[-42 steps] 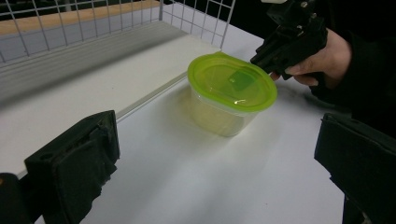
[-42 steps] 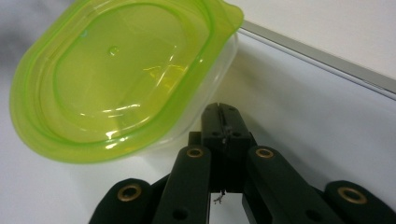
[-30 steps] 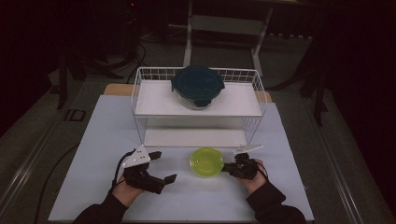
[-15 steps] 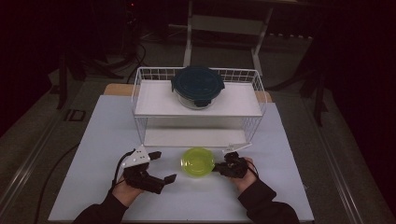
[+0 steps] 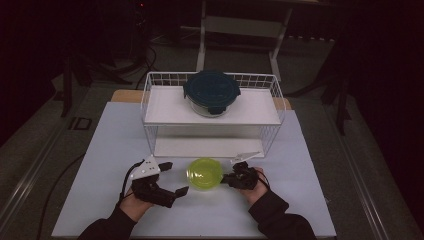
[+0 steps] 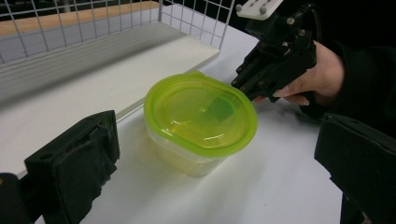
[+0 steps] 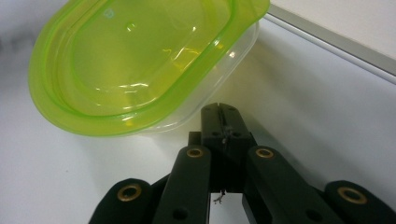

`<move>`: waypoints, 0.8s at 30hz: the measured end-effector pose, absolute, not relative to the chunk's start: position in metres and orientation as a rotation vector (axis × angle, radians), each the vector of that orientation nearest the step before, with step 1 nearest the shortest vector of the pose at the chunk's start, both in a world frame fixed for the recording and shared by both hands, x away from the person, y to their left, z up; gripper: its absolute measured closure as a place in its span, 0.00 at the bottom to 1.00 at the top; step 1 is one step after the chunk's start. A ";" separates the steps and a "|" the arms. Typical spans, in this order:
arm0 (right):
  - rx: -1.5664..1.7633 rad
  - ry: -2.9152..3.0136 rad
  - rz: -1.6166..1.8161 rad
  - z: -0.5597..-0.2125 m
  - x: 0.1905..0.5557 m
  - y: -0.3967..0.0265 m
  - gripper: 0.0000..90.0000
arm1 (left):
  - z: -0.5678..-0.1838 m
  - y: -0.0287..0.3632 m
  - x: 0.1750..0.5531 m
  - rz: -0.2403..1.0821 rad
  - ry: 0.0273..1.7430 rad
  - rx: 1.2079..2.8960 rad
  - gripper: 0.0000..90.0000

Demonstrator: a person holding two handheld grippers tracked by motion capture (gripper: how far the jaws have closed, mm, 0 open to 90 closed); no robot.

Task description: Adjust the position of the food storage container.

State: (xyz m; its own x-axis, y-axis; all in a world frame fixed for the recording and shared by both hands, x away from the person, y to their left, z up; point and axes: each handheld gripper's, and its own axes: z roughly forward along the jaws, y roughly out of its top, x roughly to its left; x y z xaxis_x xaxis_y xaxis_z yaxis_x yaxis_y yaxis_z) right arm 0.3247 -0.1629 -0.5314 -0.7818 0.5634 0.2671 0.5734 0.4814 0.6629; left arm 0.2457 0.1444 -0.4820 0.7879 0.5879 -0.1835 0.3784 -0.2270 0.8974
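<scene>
Green-lidded container [image 5: 204,173], contents indiscernible

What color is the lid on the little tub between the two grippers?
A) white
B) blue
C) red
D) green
D: the little tub on the table wears a bright yellow-green lid. The dark blue lid belongs to the container on top of the wire rack.

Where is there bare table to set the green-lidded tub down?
Bare table lies left of the wire rack, and more right of the right gripper. The strip between the left gripper, green-lidded tub and the rack front is crowded.
</scene>
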 end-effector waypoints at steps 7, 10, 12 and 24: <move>-1.023 -2.698 -1.209 -0.531 0.325 -0.158 1.00 | -0.483 0.144 0.246 0.229 0.740 1.850 0.00; -1.030 -2.703 -1.223 -0.528 0.325 -0.163 1.00 | -0.482 0.144 0.246 0.228 0.741 1.846 0.00; -1.036 -2.708 -1.235 -0.525 0.324 -0.167 0.98 | -0.482 0.145 0.246 0.215 0.740 1.833 0.00; -1.091 -2.737 -1.293 -0.509 0.318 -0.193 0.77 | -0.482 0.145 0.246 0.217 0.742 1.828 0.00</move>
State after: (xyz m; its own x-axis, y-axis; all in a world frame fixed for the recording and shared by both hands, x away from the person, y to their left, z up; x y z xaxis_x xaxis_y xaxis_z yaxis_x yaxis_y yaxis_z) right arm 0.3185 -0.1926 -0.5092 -0.7677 0.6064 0.2073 0.5452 0.4480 0.7086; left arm 0.2465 0.1450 -0.4817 0.7872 0.5830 -0.2012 0.3828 -0.2060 0.9006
